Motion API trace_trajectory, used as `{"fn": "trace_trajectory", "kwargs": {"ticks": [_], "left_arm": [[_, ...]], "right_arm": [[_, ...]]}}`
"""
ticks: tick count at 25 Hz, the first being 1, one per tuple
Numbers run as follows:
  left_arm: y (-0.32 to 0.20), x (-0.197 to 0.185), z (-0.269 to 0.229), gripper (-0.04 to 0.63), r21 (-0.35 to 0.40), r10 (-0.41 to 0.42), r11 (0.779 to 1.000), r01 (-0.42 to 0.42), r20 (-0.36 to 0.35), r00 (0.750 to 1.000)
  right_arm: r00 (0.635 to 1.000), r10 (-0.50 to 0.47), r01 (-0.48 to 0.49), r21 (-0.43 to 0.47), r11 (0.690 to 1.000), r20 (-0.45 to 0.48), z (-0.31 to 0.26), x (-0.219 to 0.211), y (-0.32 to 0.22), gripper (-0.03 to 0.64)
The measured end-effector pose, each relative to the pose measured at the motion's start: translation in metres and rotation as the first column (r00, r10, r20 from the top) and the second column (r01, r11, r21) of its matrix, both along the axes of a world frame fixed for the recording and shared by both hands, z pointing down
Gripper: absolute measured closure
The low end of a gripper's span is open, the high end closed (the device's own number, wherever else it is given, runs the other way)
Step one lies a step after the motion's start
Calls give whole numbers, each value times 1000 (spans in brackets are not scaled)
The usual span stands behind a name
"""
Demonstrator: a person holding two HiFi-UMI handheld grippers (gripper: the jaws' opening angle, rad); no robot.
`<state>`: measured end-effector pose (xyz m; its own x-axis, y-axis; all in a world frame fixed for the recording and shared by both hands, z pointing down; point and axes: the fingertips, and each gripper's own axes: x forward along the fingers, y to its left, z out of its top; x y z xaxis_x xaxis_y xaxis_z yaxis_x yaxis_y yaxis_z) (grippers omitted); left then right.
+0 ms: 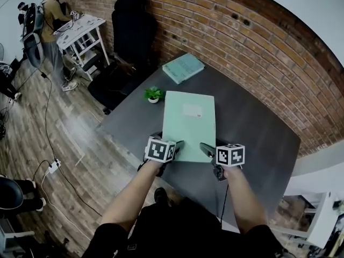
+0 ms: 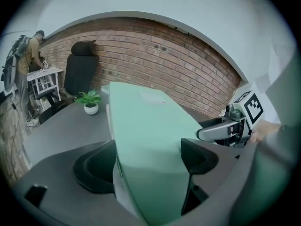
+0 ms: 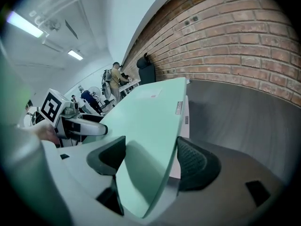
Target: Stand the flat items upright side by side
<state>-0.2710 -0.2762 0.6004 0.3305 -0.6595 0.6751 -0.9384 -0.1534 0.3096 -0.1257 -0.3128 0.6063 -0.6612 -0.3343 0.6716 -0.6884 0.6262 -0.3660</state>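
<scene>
A large mint-green folder (image 1: pixel 189 122) with a pale label on its cover lies nearly flat, held by its near edge over the dark grey table (image 1: pixel 252 128). My left gripper (image 1: pixel 174 149) is shut on its near-left corner and my right gripper (image 1: pixel 207 150) on its near-right corner. In the left gripper view the folder (image 2: pixel 146 126) fills the gap between the pads of the left gripper (image 2: pixel 150 166). In the right gripper view the folder's edge (image 3: pixel 150 117) sits between the pads of the right gripper (image 3: pixel 150 166). A second green book (image 1: pixel 183 67) lies flat at the table's far corner.
A small potted plant (image 1: pixel 153 94) stands on the table's left side, just beyond the folder. A black chair (image 1: pixel 134 31) is behind the table by the brick wall (image 1: pixel 258 42). A person stands at a white desk (image 1: pixel 80 28) far left.
</scene>
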Motion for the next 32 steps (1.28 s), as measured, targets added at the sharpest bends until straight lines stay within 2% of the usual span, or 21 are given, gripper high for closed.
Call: {"fn": "trace_trajectory", "kwargs": {"ticks": [6, 9, 12, 16, 25, 30, 32], "left_arm": [[-15, -12, 29, 140, -57, 21, 998, -22, -19, 1000], [-24, -11, 44, 140, -85, -1, 996, -3, -42, 999], [-29, -9, 56, 140, -107, -35, 994, 27, -71, 997], [-31, -7, 63, 140, -114, -69, 992, 58, -95, 993], [-36, -16, 63, 176, -122, -71, 991, 55, -131, 989], [-37, -21, 54, 176, -94, -70, 994, 47, -256, 964], [-36, -27, 54, 199, -89, -58, 995, 36, -260, 964]], "right_arm": [[999, 34, -36, -52, 998, -42, 27, -9, -13, 272], [999, 20, -24, -80, 997, -46, 42, -8, -23, 272], [999, -9, 6, -66, 998, -52, 48, -9, -35, 272], [998, -22, 19, -48, 999, -64, 48, -8, -51, 272], [998, -53, 48, -115, 992, -34, 58, -8, -49, 263], [997, -55, 51, -78, 996, -55, 55, -7, -53, 253], [996, -62, 58, -54, 997, -70, 54, -7, -54, 255]]}}
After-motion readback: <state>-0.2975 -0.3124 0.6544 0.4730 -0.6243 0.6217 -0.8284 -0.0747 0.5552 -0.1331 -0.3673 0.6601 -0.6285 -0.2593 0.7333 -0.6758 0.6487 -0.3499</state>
